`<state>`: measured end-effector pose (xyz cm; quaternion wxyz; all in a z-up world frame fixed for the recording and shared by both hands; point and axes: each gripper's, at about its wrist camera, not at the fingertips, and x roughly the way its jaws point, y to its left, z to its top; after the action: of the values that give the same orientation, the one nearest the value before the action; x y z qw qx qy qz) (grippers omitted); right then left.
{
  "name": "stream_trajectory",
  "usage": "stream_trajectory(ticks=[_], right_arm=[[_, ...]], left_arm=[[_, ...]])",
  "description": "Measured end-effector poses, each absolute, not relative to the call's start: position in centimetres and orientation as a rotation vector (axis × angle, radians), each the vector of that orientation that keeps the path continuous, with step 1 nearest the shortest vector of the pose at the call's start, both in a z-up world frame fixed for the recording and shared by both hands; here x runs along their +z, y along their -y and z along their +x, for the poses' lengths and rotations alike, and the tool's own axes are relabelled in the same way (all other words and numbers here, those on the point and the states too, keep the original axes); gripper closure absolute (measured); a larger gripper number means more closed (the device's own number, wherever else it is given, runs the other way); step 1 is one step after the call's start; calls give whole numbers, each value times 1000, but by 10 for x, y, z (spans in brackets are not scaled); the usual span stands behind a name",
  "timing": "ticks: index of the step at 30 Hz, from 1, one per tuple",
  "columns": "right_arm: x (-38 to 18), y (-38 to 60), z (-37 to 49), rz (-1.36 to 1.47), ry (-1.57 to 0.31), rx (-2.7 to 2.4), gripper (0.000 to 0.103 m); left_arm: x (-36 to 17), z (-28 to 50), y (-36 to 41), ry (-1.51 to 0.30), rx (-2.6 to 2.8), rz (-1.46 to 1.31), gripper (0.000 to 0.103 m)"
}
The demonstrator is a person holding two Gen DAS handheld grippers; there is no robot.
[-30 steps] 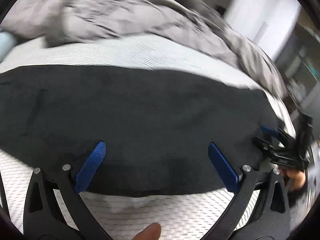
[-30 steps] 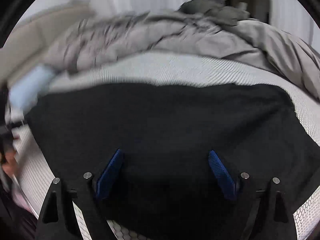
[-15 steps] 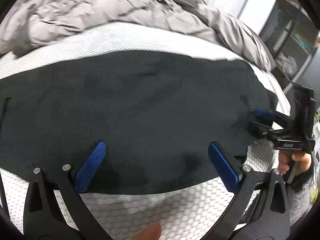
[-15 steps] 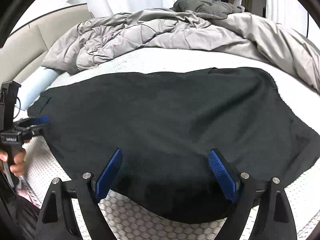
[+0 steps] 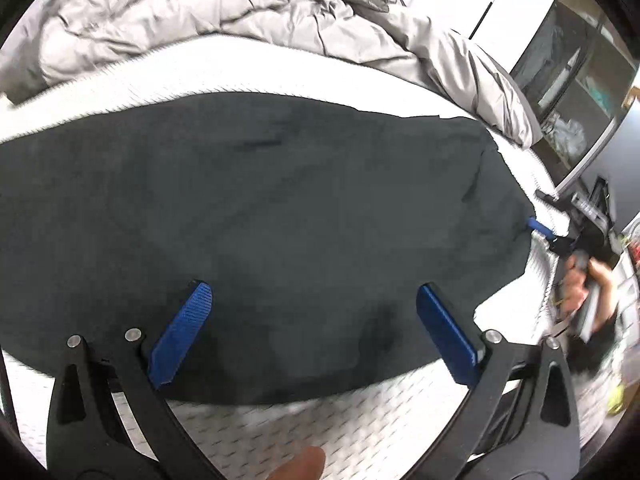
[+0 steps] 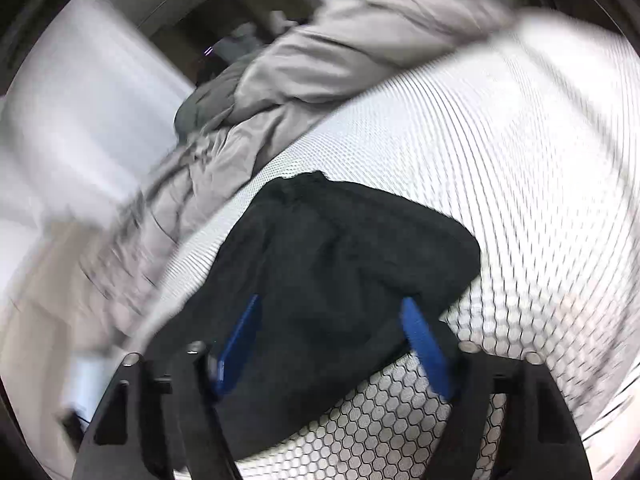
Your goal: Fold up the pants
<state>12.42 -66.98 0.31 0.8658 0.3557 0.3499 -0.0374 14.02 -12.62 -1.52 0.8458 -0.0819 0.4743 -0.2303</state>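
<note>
Black pants (image 5: 280, 208) lie spread flat across the white mattress (image 5: 360, 432). My left gripper (image 5: 314, 292) hovers open over their near edge, with no cloth pinched between its blue fingers (image 5: 182, 336). At the far right of the left wrist view, my right gripper (image 5: 548, 236), held in a hand (image 5: 580, 284), has a blue fingertip at the pants' right end. The blurred right wrist view shows that end of the pants (image 6: 352, 264) between the fingers of the right gripper (image 6: 330, 308). Its jaws are closing, and the pads still stand apart from the cloth.
A rumpled grey duvet (image 5: 240, 8) is piled along the far side of the bed and also shows as the duvet (image 6: 320, 72) in the right wrist view. A dark shelf unit (image 5: 576, 92) and clutter stand beyond the bed's right edge. Bare mattress (image 6: 480, 160) lies past the pants' end.
The right gripper swung to the pants' right end and rolled, so its view is tilted and blurred, and its fingers have drawn closer together. The left gripper shifted slightly and stays open.
</note>
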Motion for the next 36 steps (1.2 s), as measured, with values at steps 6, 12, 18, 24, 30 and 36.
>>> stream_trajectory(ticks=[6, 12, 18, 24, 30, 36], right_arm=[[28, 669, 122, 683, -648, -111, 36], [4, 708, 115, 801, -693, -215, 36], [-18, 703, 160, 815, -749, -116, 80], [19, 684, 137, 699, -610, -70, 92], [0, 696, 134, 650, -789, -225, 52], [53, 682, 148, 479, -655, -209, 25]], left_arm=[[-27, 137, 149, -1020, -468, -31, 1], [-25, 132, 149, -1016, -468, -37, 1], [-26, 135, 145, -1016, -459, -60, 1], [-28, 137, 134, -1020, -444, -82, 1], [-23, 135, 123, -1014, -438, -89, 1], [-20, 143, 104, -1009, -409, -139, 1]])
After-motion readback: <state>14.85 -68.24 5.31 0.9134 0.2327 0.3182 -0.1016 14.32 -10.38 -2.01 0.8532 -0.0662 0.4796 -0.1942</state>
